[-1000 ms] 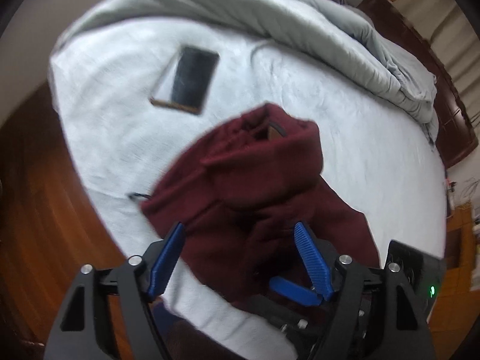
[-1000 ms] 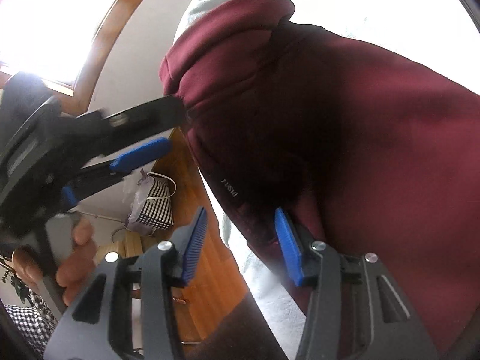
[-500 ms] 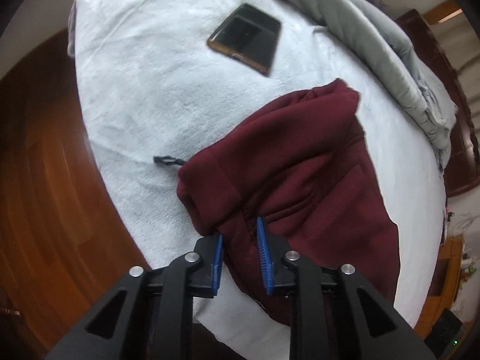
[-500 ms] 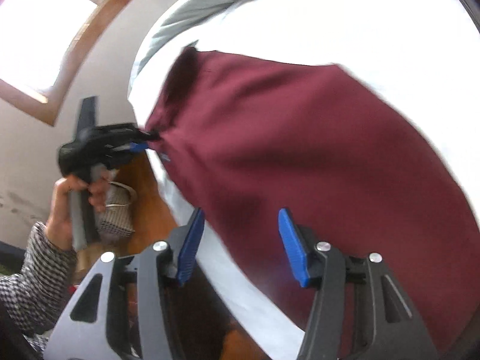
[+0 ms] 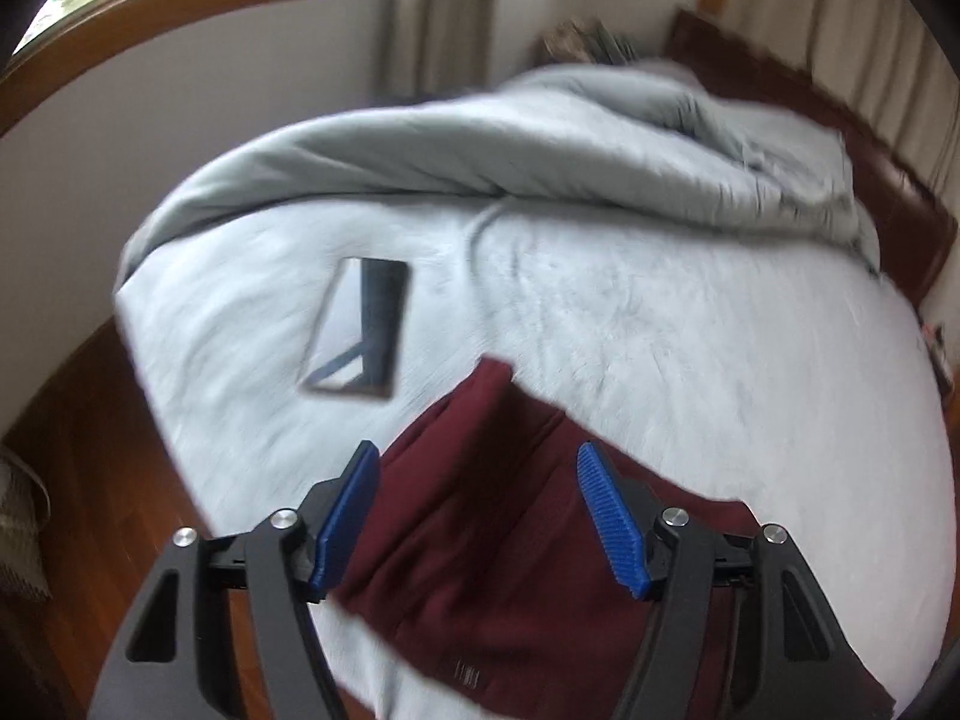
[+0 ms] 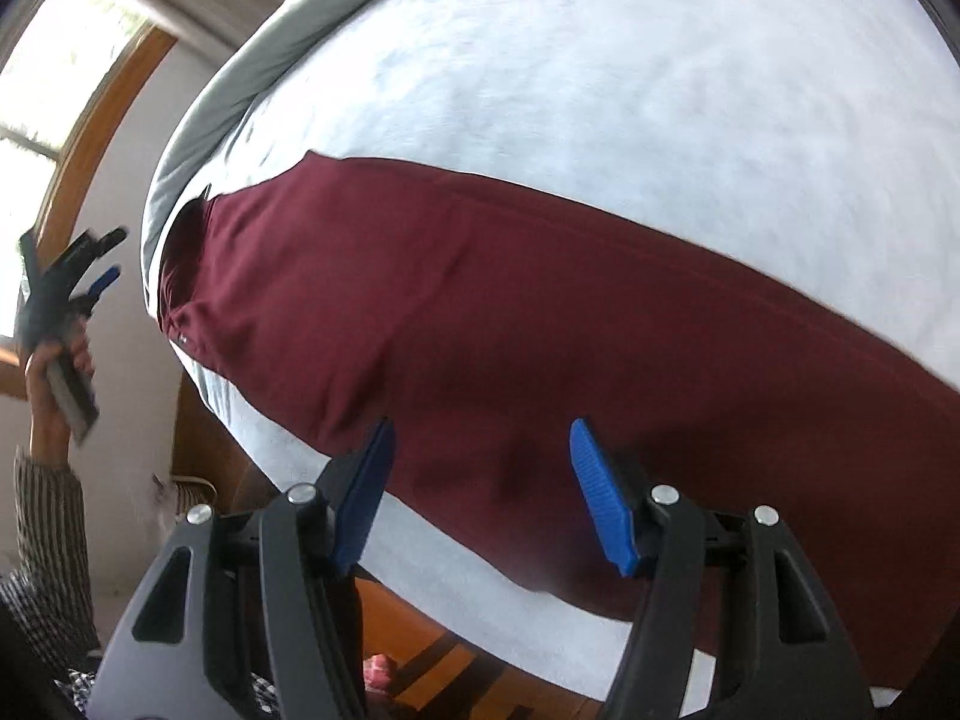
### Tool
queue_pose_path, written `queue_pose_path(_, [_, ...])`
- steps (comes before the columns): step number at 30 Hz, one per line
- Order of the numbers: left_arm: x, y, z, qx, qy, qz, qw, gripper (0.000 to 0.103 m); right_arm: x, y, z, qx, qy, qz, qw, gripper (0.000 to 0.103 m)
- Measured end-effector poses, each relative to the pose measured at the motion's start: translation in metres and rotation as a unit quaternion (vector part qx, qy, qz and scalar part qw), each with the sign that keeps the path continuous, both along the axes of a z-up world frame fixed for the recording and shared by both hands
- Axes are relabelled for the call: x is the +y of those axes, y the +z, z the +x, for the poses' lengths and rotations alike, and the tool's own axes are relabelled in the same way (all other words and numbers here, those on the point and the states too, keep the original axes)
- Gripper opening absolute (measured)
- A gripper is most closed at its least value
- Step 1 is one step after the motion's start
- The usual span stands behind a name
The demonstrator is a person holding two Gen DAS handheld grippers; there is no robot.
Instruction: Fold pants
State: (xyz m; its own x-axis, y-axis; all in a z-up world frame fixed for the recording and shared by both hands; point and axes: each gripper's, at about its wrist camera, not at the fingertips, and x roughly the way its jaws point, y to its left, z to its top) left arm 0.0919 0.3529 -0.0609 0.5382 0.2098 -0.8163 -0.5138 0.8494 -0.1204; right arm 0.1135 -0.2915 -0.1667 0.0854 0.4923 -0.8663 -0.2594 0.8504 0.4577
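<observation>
Maroon pants (image 6: 510, 312) lie flat on the bed (image 6: 600, 72): soft, limp, light. Left gripper (image 5: 480, 516) and right gripper (image 6: 480, 492), having just opened, stand wide and empty. Pinch at hem or waistband.

both wrist views look down, sharing the pants (image 5: 498, 570)

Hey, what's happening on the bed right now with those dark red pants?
A person with a two-finger gripper in each hand is folding dark red fabric pants on a white fleecy bed cover. The pants lie stretched flat along the bed's edge. The left gripper has just opened and holds nothing; the right gripper has also been opening, above the pants. A dark flat tablet lies nearby.
</observation>
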Motion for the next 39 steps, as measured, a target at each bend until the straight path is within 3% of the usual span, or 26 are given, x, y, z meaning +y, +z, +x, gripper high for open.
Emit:
queue_pose_path(3, [0.017, -0.013, 0.052, 0.052, -0.016, -0.003, 0.9985, 0.067, 0.004, -0.007, -0.004, 0.005, -0.014, 0.010, 1.000, 0.061])
queue_pose_path(6, [0.030, -0.035, 0.092, 0.105, -0.030, -0.030, 0.9935, 0.046, 0.005, -0.010, -0.005, 0.013, -0.015, 0.015, 1.000, 0.061])
queue_pose_path(8, [0.035, -0.049, 0.107, 0.148, -0.029, -0.031, 0.9880, 0.026, 0.012, -0.014, -0.003, 0.017, -0.010, 0.015, 1.000, 0.062])
queue_pose_path(12, [0.041, -0.064, 0.114, 0.181, -0.039, -0.007, 0.9827, 0.015, 0.022, -0.019, 0.006, 0.022, -0.004, 0.012, 1.000, 0.064])
queue_pose_path(16, [0.042, -0.058, 0.110, 0.159, -0.059, -0.044, 0.9846, 0.013, 0.025, -0.025, 0.012, 0.030, -0.004, 0.008, 0.999, 0.065])
queue_pose_path(18, [0.037, -0.049, 0.110, 0.142, -0.069, -0.045, 0.9864, 0.022, 0.025, -0.026, 0.013, 0.032, -0.002, 0.011, 0.999, 0.067])
queue_pose_path(20, [0.032, -0.049, 0.113, 0.152, -0.077, -0.040, 0.9845, 0.042, 0.023, -0.027, 0.013, 0.033, -0.002, 0.011, 0.999, 0.068])
queue_pose_path(23, [0.021, -0.053, 0.119, 0.170, -0.092, -0.004, 0.9811, 0.042, 0.024, -0.028, 0.013, 0.034, -0.004, 0.011, 0.999, 0.069])
queue_pose_path(25, [0.023, -0.062, 0.123, 0.194, -0.082, 0.009, 0.9776, 0.039, 0.024, -0.028, 0.013, 0.033, -0.005, 0.012, 0.999, 0.069])
queue_pose_path(26, [0.026, -0.068, 0.124, 0.199, -0.078, 0.004, 0.9769, 0.027, 0.024, -0.029, 0.012, 0.033, -0.006, 0.013, 0.999, 0.069])
queue_pose_path(28, [0.034, -0.078, 0.125, 0.207, -0.069, -0.011, 0.9758, 0.018, 0.024, -0.029, 0.012, 0.031, -0.006, 0.014, 0.999, 0.071])
queue_pose_path(32, [0.062, -0.074, 0.112, 0.160, -0.019, -0.104, 0.9814, 0.010, 0.024, -0.030, 0.010, 0.027, -0.004, 0.015, 1.000, 0.071])
queue_pose_path(33, [0.075, -0.068, 0.102, 0.126, 0.003, -0.134, 0.9830, 0.008, 0.024, -0.030, 0.010, 0.027, -0.005, 0.016, 0.999, 0.071])
queue_pose_path(35, [0.095, -0.058, 0.082, 0.073, 0.032, -0.157, 0.9843, 0.006, 0.022, -0.031, 0.010, 0.028, -0.006, 0.022, 0.999, 0.071])
queue_pose_path(37, [0.104, -0.067, 0.074, 0.076, 0.034, -0.173, 0.9814, 0.006, 0.021, -0.033, 0.010, 0.028, -0.007, 0.024, 0.999, 0.071])
queue_pose_path(39, [0.100, -0.077, 0.070, 0.099, 0.021, -0.149, 0.9836, 0.007, 0.022, -0.036, 0.010, 0.029, -0.008, 0.023, 0.999, 0.071])
